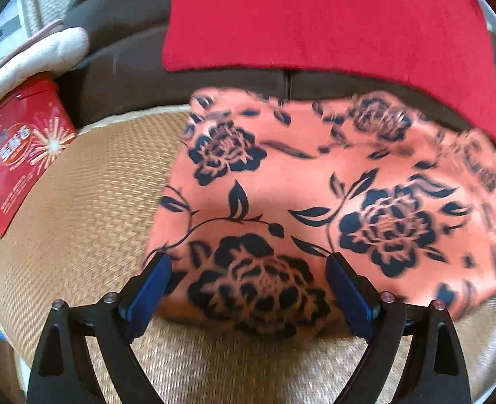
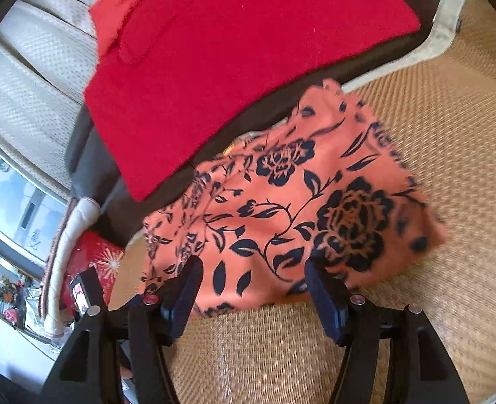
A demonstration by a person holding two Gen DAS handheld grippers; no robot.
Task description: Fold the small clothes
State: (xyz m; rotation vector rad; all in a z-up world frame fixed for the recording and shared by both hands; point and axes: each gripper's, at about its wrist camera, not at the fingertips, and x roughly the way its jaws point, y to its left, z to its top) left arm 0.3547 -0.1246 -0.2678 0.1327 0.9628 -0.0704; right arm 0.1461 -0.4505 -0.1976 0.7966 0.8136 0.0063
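Observation:
An orange cloth with a dark blue flower print [image 1: 315,175] lies folded on a woven straw mat [image 1: 96,185]. My left gripper [image 1: 248,259] hovers over the cloth's near edge with its jaws wide apart, and a large printed flower shows between its blue pads, which press on nothing. In the right wrist view the same orange cloth [image 2: 281,222] spreads out ahead, blurred at its right corner. My right gripper [image 2: 253,266] stands open above the near hem, with both fingers apart from the fabric.
A red cloth [image 1: 315,17] [image 2: 231,50] lies flat on a dark brown surface [image 1: 120,67] just behind the orange one. A red printed box [image 1: 19,148] and a white cushion [image 1: 45,50] sit at the left. The straw mat [image 2: 450,134] extends to the right.

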